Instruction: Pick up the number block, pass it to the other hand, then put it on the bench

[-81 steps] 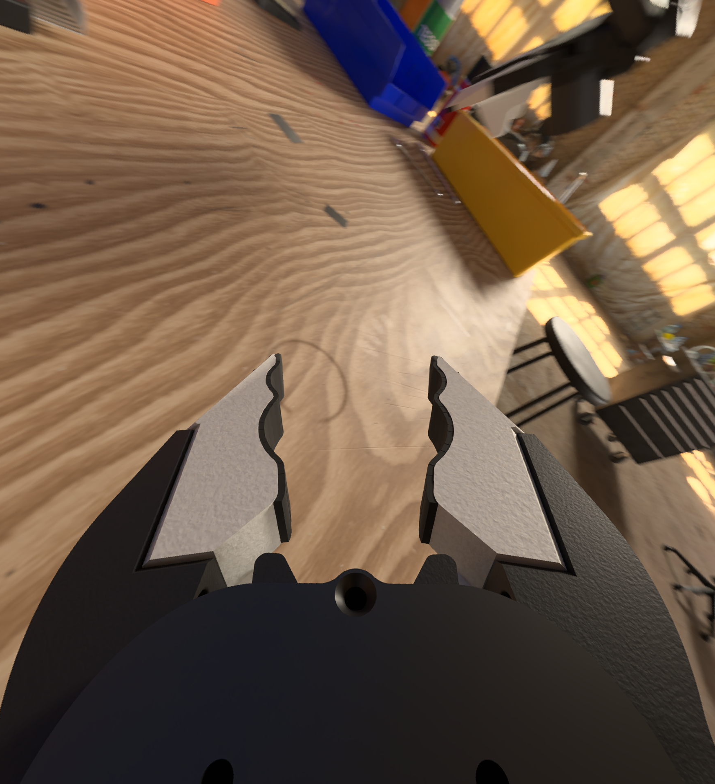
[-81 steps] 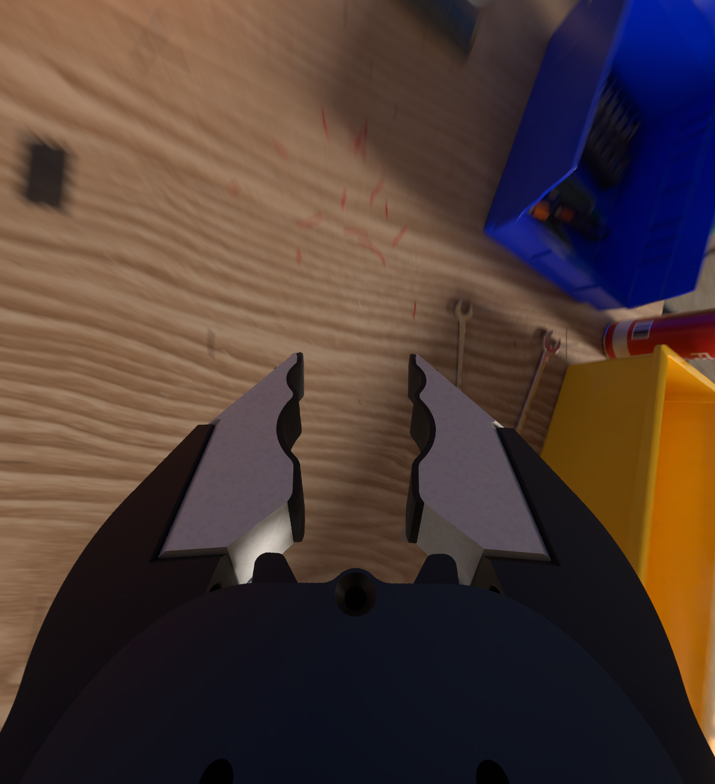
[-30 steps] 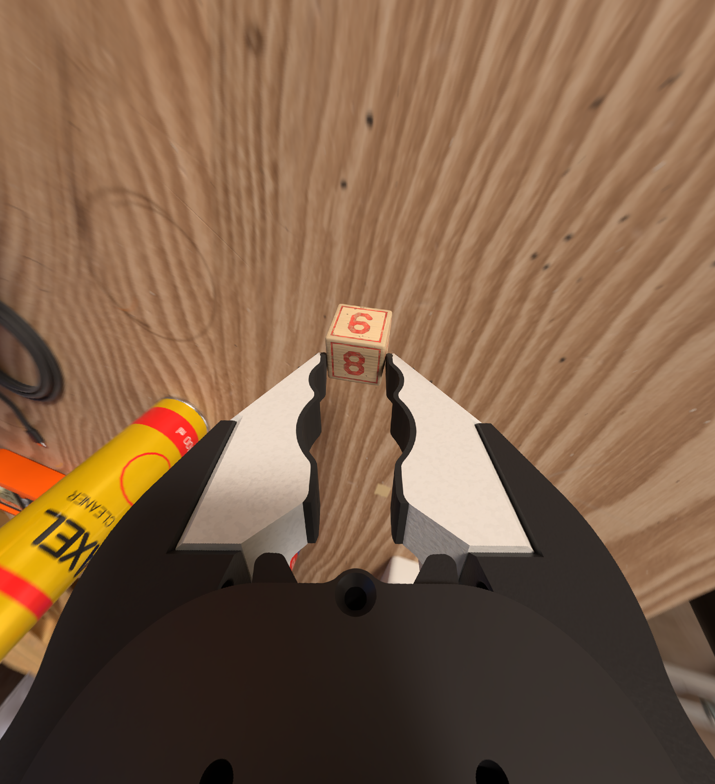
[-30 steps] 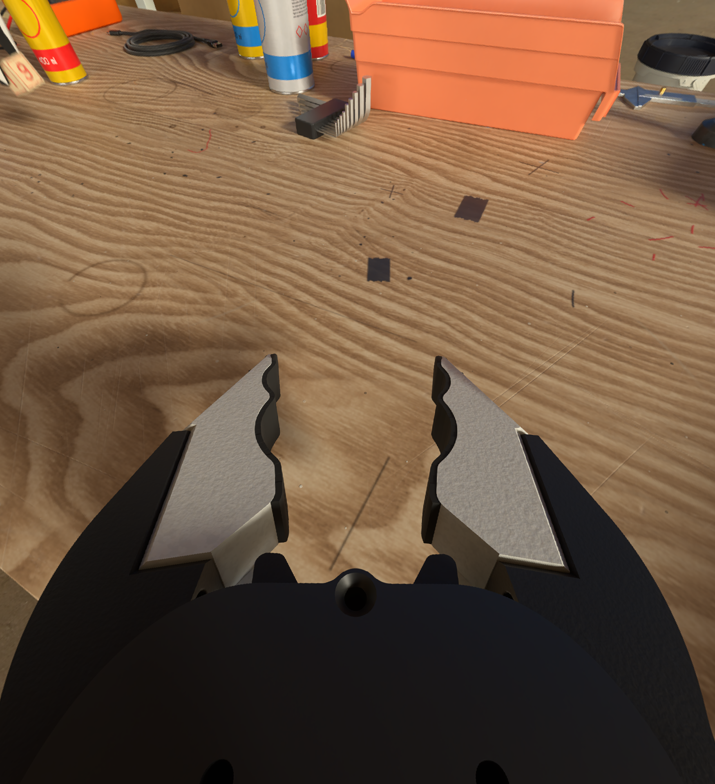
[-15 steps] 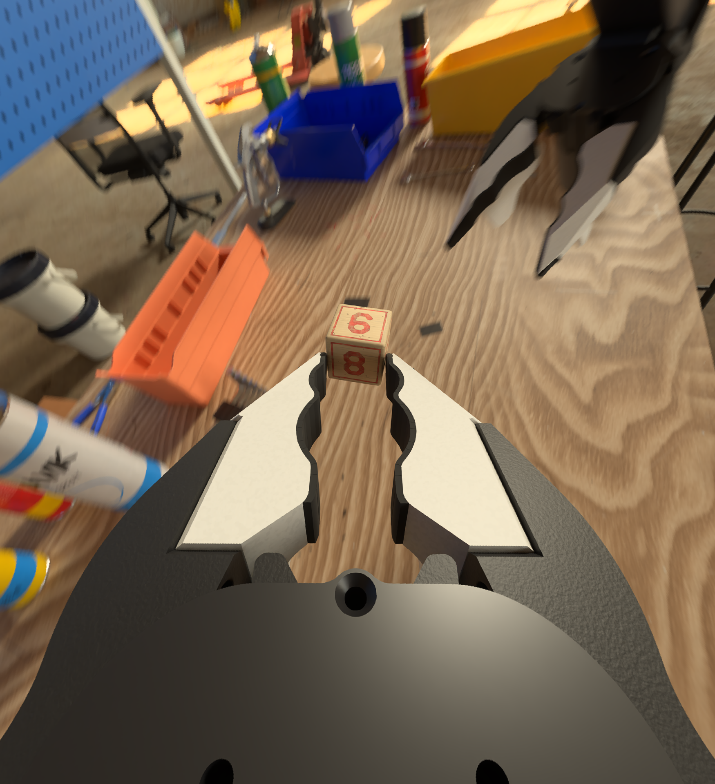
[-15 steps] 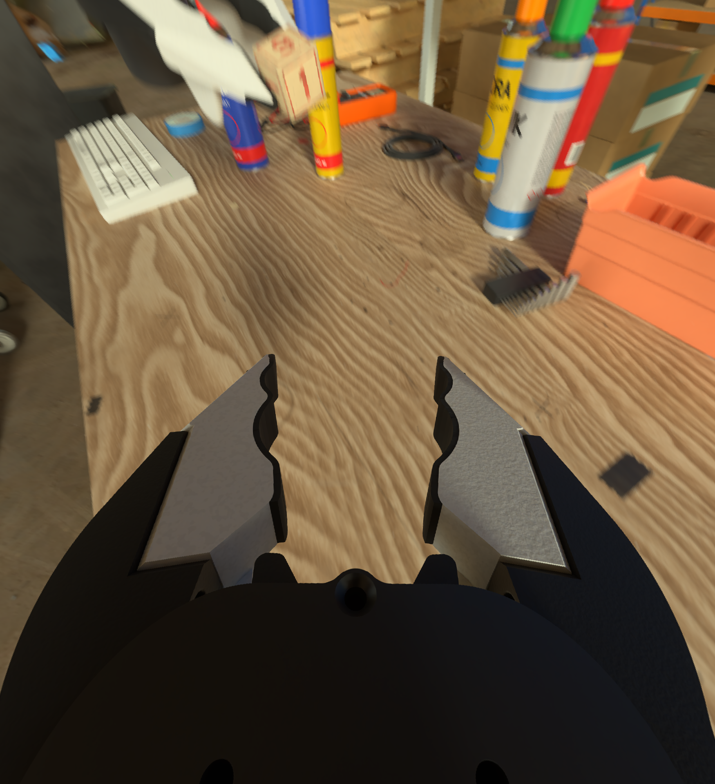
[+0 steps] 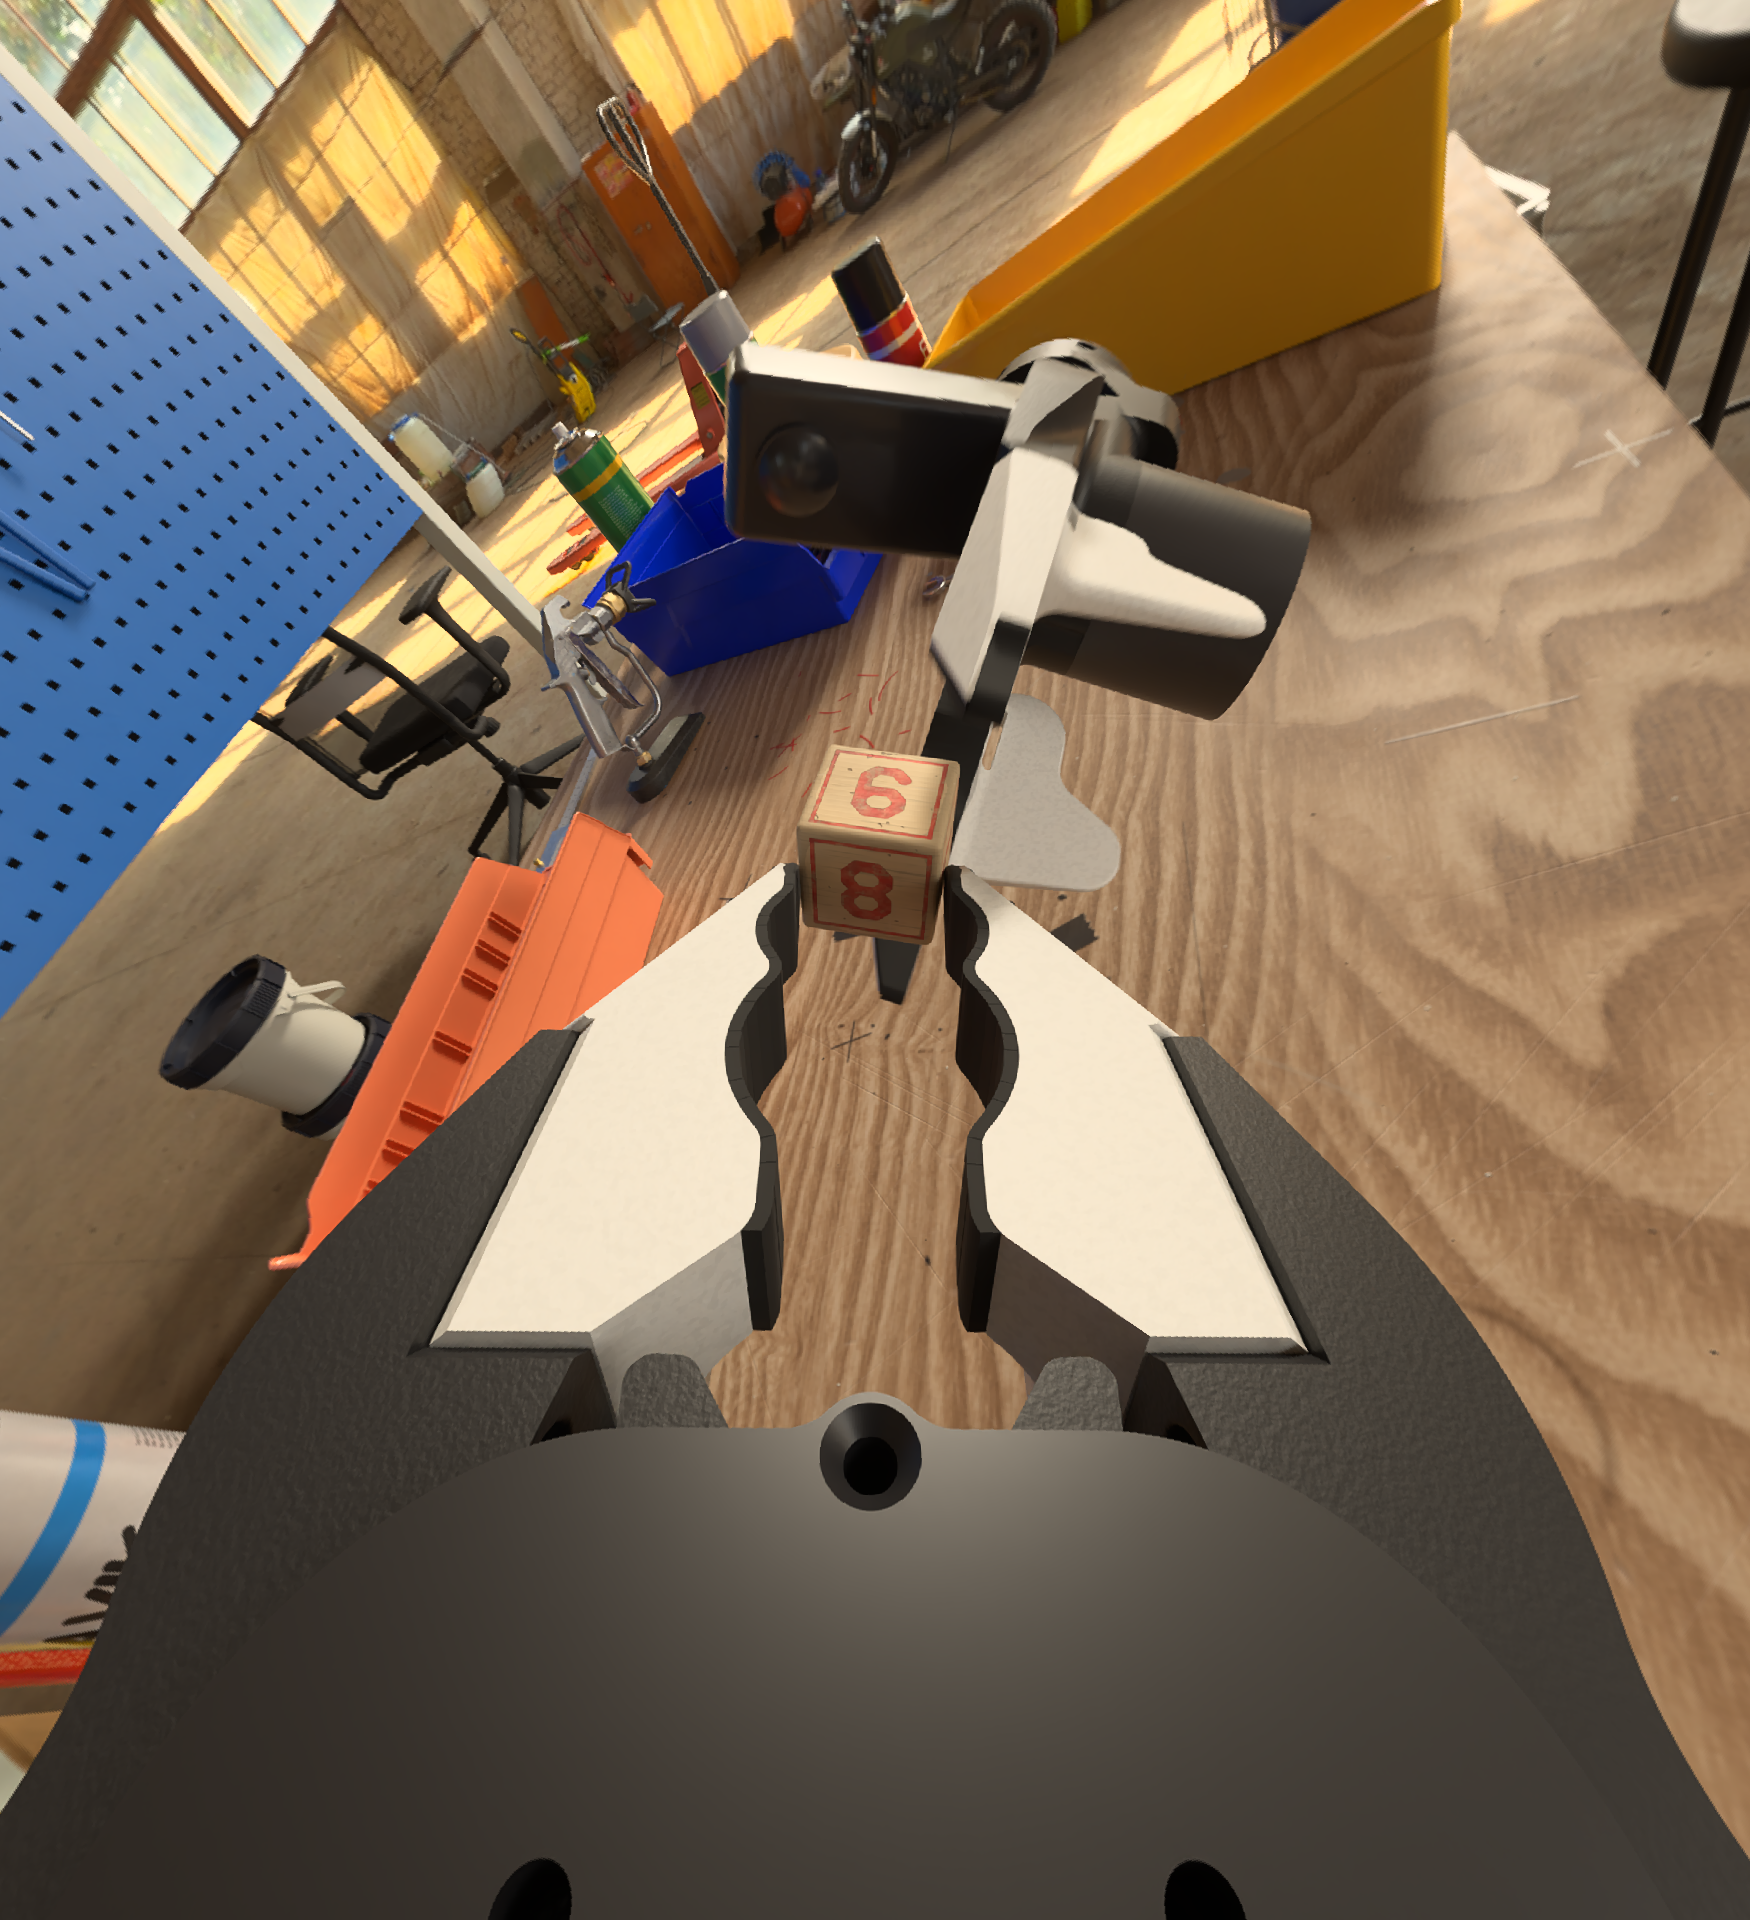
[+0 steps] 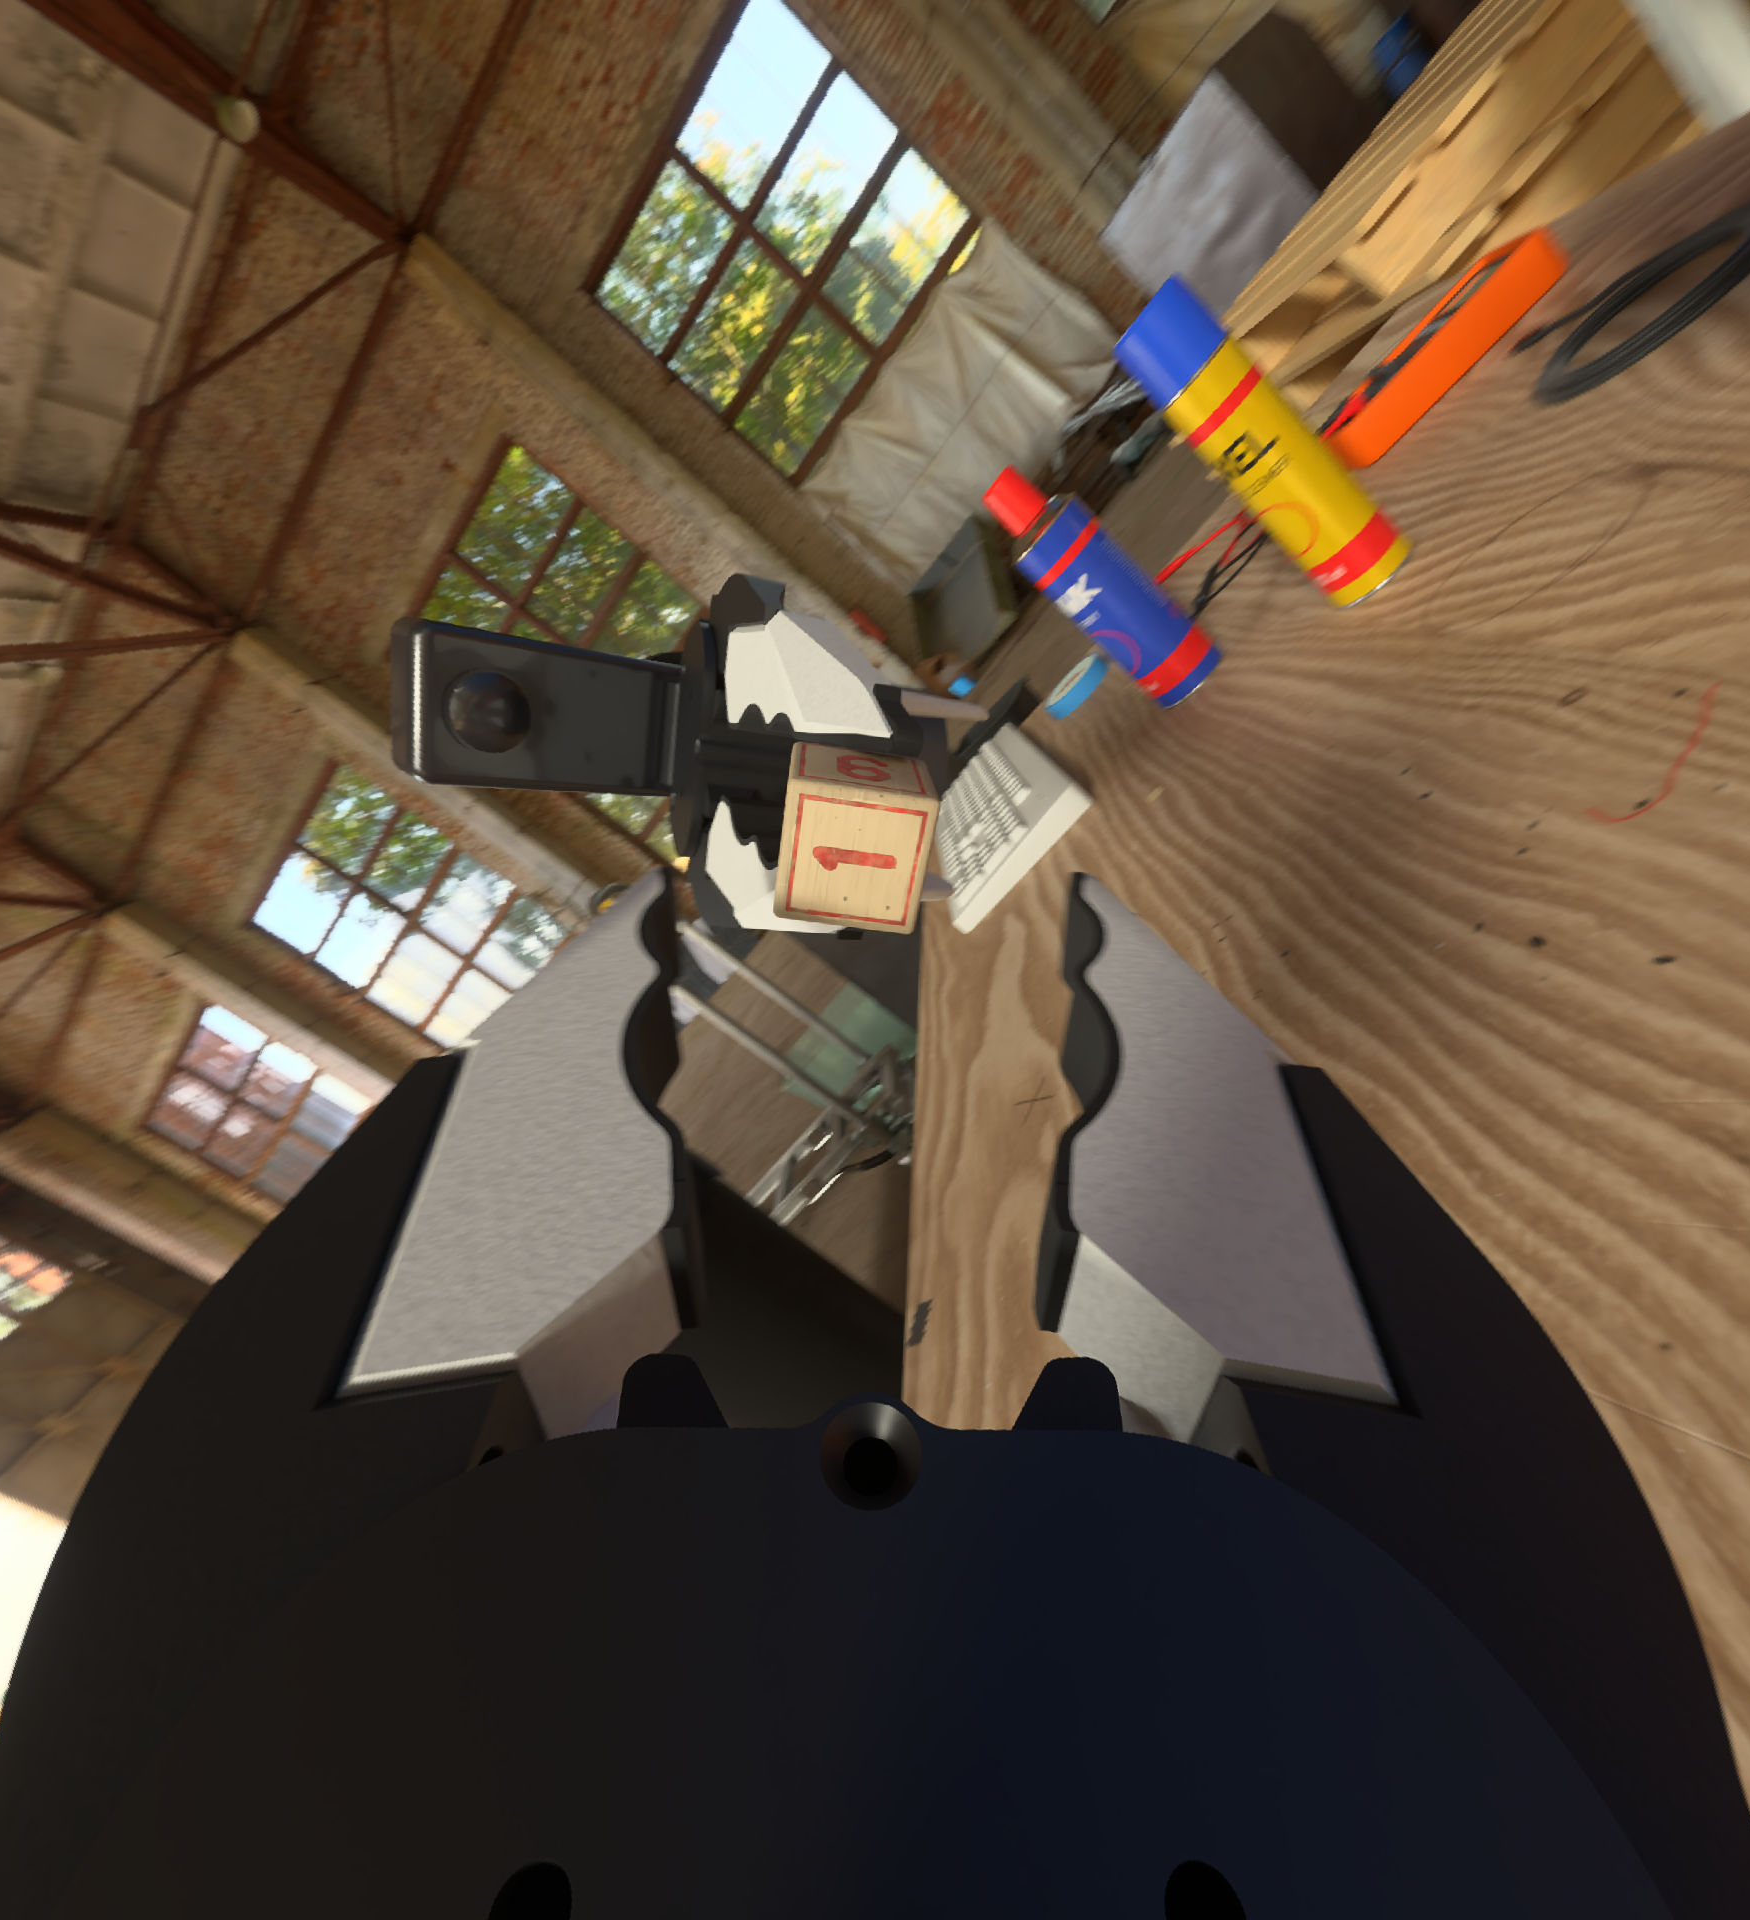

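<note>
The number block [image 7: 876, 842] is a small wooden cube with red numerals. My left gripper [image 7: 871, 894] is shut on it at the fingertips and holds it in the air above the wooden bench [image 7: 1422, 935]. My right gripper [image 8: 871, 894] is open and rolled sideways, facing the left one. The block [image 8: 850, 852] sits at the mouth of its open jaws, level with the fingertips and not gripped by them. In the left wrist view one of the right gripper's fingers [image 7: 1037, 831] shows just beyond the block. The left gripper's fingers [image 8: 809, 675] clamp the block top and bottom.
A yellow bin [image 7: 1266, 208], a blue bin [image 7: 736, 603] and an orange tray [image 7: 497, 1018] stand on the bench. Spray cans [image 8: 1266, 468], a white keyboard [image 8: 1006, 821], a cable coil [image 8: 1660, 301] and an orange device [image 8: 1442, 353] lie at the other end.
The left gripper has lifted the block off the bench and swung toward the right gripper. The right gripper has come close, rolled sideways, and its open jaws now flank the block.
</note>
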Robot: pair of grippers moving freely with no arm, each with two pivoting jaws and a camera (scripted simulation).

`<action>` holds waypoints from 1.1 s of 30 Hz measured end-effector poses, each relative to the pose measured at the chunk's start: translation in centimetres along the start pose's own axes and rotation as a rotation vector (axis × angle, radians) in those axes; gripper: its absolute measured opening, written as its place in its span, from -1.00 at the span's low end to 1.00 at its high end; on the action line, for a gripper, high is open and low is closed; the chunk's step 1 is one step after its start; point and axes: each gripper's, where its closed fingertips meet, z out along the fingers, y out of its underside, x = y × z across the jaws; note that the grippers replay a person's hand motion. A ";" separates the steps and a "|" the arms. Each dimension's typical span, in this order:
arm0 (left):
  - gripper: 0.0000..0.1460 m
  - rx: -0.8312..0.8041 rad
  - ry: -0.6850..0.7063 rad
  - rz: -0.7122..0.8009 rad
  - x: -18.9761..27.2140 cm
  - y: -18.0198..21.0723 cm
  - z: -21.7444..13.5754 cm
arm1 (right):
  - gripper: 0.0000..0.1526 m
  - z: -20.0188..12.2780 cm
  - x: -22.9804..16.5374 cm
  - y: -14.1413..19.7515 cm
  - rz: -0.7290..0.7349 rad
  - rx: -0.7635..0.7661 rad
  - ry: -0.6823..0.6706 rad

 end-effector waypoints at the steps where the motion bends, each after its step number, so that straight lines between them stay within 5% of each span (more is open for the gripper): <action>1: -0.62 -0.006 -0.003 0.015 0.1 0.1 0.3 | -0.21 -0.1 0.0 0.3 0.018 -0.019 -0.030; 3: -0.63 -0.019 -0.011 0.035 0.3 0.4 0.7 | -0.64 -0.4 0.3 0.3 0.056 -0.017 -0.039; 10: -0.62 -0.135 -0.031 -0.201 1.4 2.3 0.3 | -0.64 -1.6 1.0 0.8 0.113 -0.009 -0.018; 12: 0.06 -0.144 -0.031 -0.351 2.4 4.0 -0.7 | -0.64 -2.9 0.7 0.3 0.092 -0.009 0.025; 15: 0.24 -0.151 -0.020 -0.563 5.8 7.4 -2.1 | -0.64 -5.9 -0.4 -1.8 -0.022 0.018 0.119; 18: 0.20 -0.171 -0.077 -0.640 9.2 10.2 -3.7 | -0.64 -11.1 -0.6 -4.8 -0.179 0.068 0.354; 22: 0.11 -0.186 -0.116 -0.648 11.7 10.9 -5.6 | -0.64 -20.1 1.8 -8.2 -0.342 0.115 0.840; 26: 0.09 -0.169 -0.137 -0.645 11.8 10.3 -6.8 | -0.64 -25.8 6.4 -9.1 -0.382 -0.076 1.175; 33: -0.05 -0.132 -0.121 -0.696 11.1 9.9 -7.3 | -0.64 -28.2 17.2 -8.1 -0.183 -0.571 1.331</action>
